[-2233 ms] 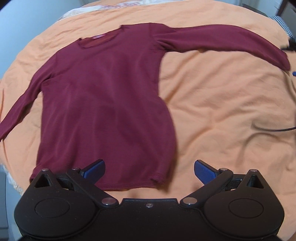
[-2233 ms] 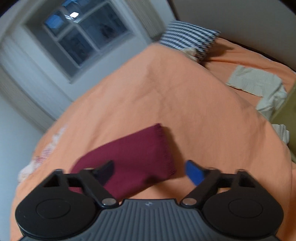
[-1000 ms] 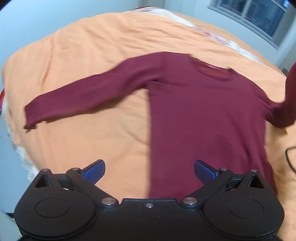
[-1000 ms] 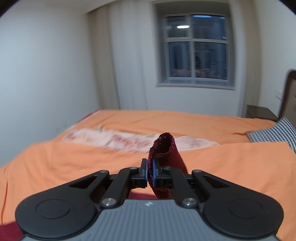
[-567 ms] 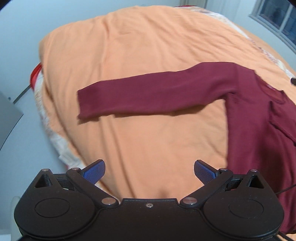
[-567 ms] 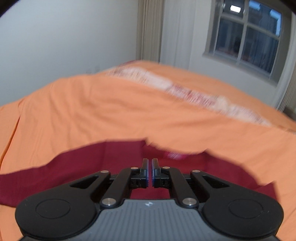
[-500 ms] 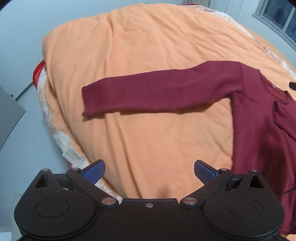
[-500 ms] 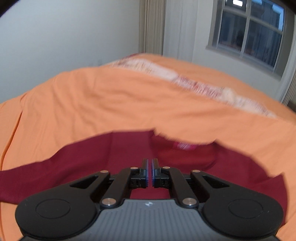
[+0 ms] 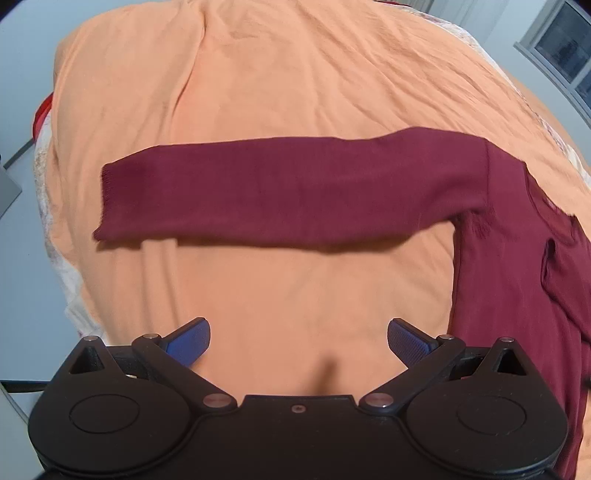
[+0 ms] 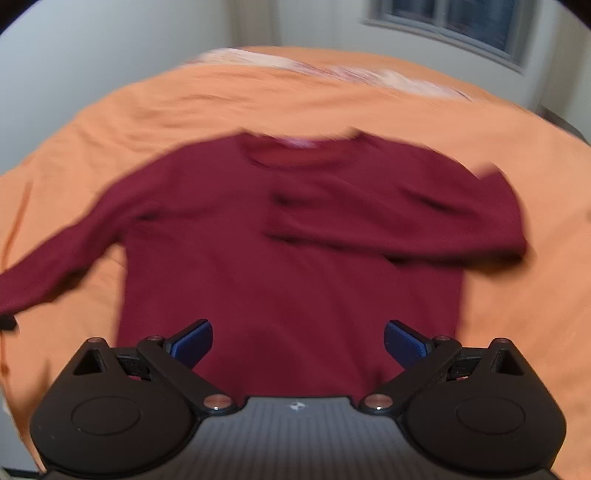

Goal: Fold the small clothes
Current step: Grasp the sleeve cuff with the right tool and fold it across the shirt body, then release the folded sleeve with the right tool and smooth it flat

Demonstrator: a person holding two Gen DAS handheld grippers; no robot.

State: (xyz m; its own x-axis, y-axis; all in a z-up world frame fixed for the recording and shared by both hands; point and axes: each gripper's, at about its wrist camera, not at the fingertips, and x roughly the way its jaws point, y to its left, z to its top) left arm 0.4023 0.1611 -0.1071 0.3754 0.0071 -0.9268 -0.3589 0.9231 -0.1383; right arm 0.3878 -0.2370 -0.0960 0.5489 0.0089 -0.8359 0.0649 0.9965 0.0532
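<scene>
A dark red long-sleeved top (image 10: 288,258) lies flat on the orange bedspread (image 9: 288,74). In the right wrist view its right sleeve (image 10: 406,221) is folded across the chest, and the other sleeve (image 10: 55,266) stretches out to the left. The left wrist view shows that outstretched sleeve (image 9: 280,195) lying straight across the bed, cuff to the left, with the body (image 9: 517,314) at the right edge. My left gripper (image 9: 298,341) is open above bare bedspread, short of the sleeve. My right gripper (image 10: 298,341) is open over the lower body of the top, holding nothing.
The bed's left edge (image 9: 55,229) drops off beside the sleeve cuff, with a red item (image 9: 42,110) showing there. A patterned pale cloth (image 10: 332,70) lies across the far side of the bed, below a window (image 10: 461,22). A wall stands behind.
My right gripper has let go of the right sleeve, which now lies folded over the chest, and has pulled back and opened. My left gripper has moved closer to the outstretched sleeve.
</scene>
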